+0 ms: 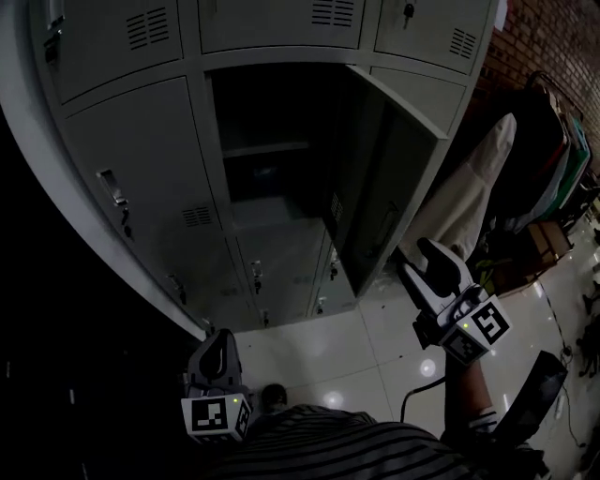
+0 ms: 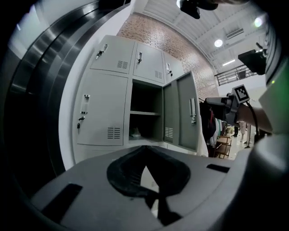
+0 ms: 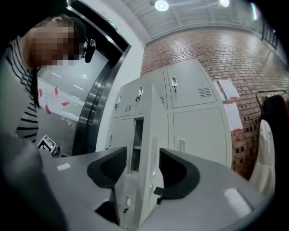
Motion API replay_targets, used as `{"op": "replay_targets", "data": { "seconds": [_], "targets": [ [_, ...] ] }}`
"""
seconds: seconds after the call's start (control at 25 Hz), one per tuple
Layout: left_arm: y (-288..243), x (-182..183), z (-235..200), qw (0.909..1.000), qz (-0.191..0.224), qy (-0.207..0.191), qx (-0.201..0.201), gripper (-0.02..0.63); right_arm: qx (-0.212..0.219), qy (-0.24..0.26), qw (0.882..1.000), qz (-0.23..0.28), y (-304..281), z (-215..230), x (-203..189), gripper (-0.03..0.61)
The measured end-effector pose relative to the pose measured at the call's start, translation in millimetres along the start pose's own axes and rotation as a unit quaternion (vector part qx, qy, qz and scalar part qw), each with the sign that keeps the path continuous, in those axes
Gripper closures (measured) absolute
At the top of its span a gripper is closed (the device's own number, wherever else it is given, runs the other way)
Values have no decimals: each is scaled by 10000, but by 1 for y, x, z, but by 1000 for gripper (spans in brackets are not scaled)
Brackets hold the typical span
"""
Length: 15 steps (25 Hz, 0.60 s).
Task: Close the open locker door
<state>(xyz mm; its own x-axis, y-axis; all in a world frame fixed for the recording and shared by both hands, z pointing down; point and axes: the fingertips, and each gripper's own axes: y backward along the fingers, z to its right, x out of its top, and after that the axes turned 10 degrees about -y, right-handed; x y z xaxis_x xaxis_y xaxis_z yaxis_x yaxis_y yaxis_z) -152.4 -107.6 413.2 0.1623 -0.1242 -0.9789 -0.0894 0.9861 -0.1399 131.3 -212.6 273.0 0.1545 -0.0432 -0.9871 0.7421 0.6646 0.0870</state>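
Nearest, at seven o'clock, my left gripper [image 1: 216, 361] has its jaws closed on nothing; my right gripper [image 1: 433, 267], jaws apart, sits near the grey metal locker door [image 1: 386, 192], standing open at two o'clock

upper lockers [image 1: 279, 22]: cut by top edge | open locker's interior [image 1: 270, 178]: too dark to read

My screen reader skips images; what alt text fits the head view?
Grey locker bank seen from above, one door swung open on a dark compartment. The open right tool hovers near the door; the left tool hangs low.
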Motion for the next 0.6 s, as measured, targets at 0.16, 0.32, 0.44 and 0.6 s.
{"op": "replay_targets", "data": {
  "seconds": [0.16, 0.32, 0.44, 0.6],
  "targets": [
    [-39, 2, -19, 9985, -263, -28, -486, 611, 357, 37, 9993, -37, -25, 1, -2, 319],
    [-61, 12, -23, 9970, -175, 32, -750, 610, 328, 4, 9994, -98, -38, 7, -7, 336],
    [-73, 15, -21, 9963, -164, -26, -848, 611, 387, 5, 9989, -252, -44, 8, -15, 341],
    [-85, 21, -20, 9962, -161, -38, -851, 609, 668, -93, 9970, -374, -50, 2, -19, 403]
  ]
}}
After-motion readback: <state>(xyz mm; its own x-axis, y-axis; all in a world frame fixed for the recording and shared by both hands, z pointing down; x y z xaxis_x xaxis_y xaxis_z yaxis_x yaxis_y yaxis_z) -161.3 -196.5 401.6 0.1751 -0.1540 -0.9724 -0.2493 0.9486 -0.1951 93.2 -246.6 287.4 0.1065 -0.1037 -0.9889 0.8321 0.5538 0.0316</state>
